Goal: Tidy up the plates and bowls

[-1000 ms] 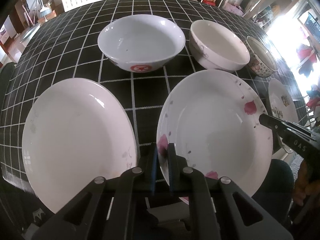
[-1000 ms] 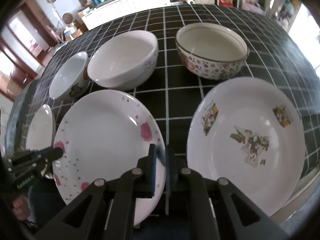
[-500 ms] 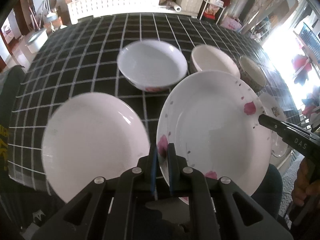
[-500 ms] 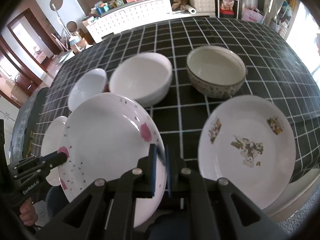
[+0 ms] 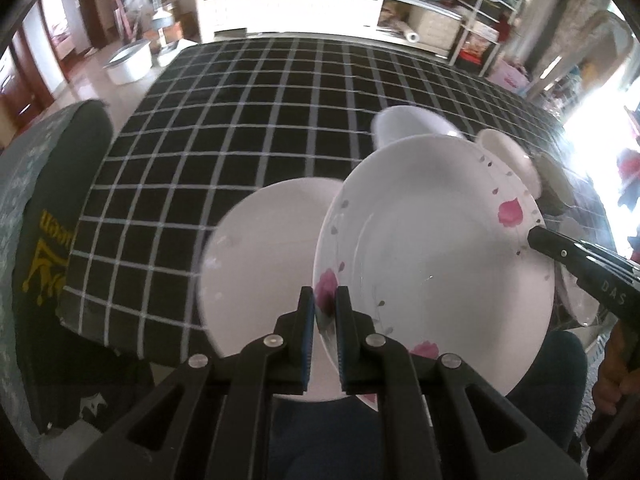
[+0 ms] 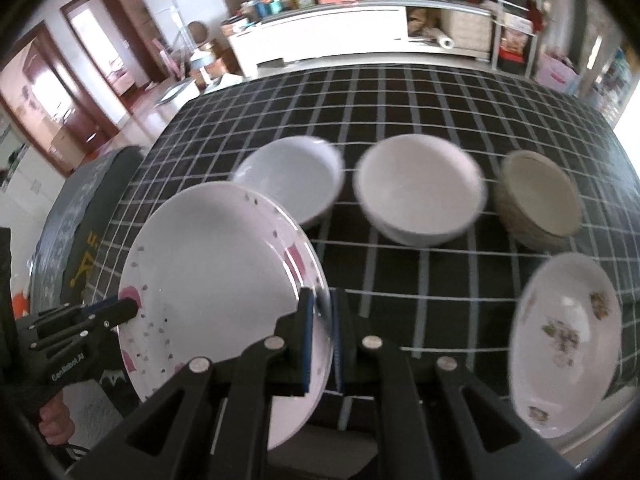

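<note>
Black, white-gridded cloth covered the desk [image 6: 400, 128]; a pink-flowered plate [image 5: 436, 248] was gripped above it at opposite rims by left tongs [image 5: 325, 320] and right tongs [image 6: 322, 332].

White plate [image 5: 436, 256], pink flowers; black tablecloth [image 6: 400, 92], white grid; cartoon-print plate [image 6: 568, 344]

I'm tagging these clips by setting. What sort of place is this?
Most likely a lived-in home dining or living room: a table with a black checked cloth holding bowls, a cluttered white sideboard behind it, and doorways to other rooms.
</note>
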